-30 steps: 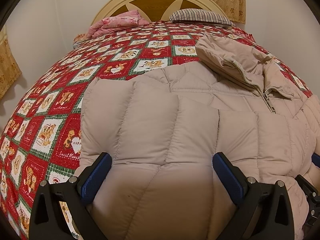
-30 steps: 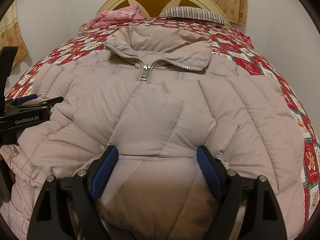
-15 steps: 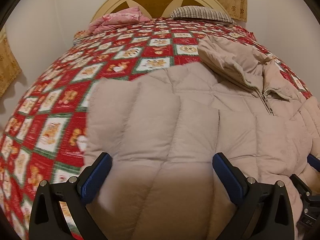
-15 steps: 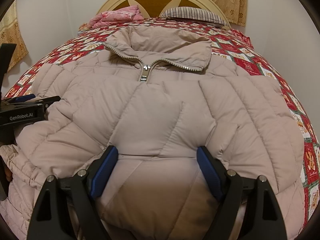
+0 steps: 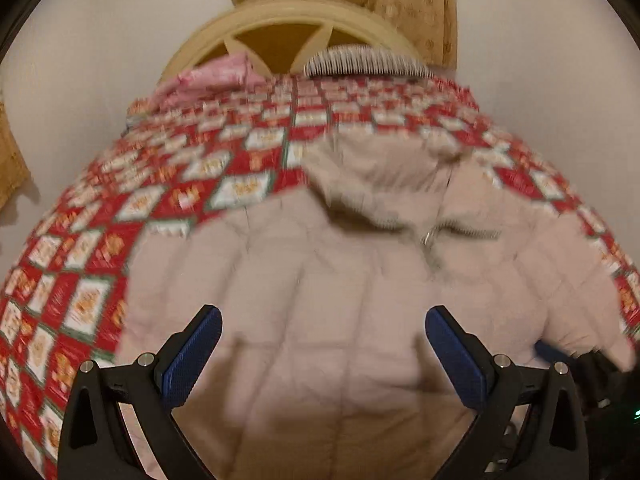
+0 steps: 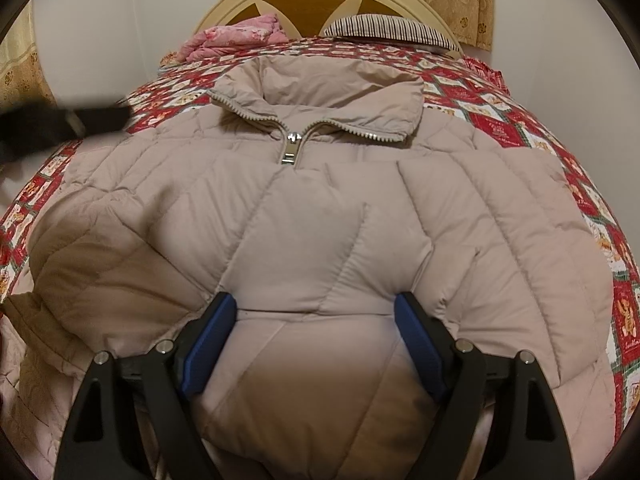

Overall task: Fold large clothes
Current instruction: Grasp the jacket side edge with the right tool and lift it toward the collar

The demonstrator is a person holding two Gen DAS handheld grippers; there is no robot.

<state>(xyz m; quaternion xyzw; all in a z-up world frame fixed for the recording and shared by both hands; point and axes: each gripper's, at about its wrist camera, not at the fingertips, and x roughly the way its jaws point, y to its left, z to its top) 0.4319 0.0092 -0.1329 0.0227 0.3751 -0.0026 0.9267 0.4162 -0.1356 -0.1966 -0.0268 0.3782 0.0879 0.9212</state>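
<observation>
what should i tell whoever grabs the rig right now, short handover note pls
Left hand-held gripper: open, nothing between the pads, above the jacket's left side; its view is blurred.
Right hand-held gripper: jaws wide, a puffy fold at the hem of the beige down jacket bulging between them; a grip cannot be confirmed.
Jacket: flat, front up, zipped, collar toward the headboard, on the red patchwork bedspread.
Done: laid out.
Left: all the folding.
</observation>
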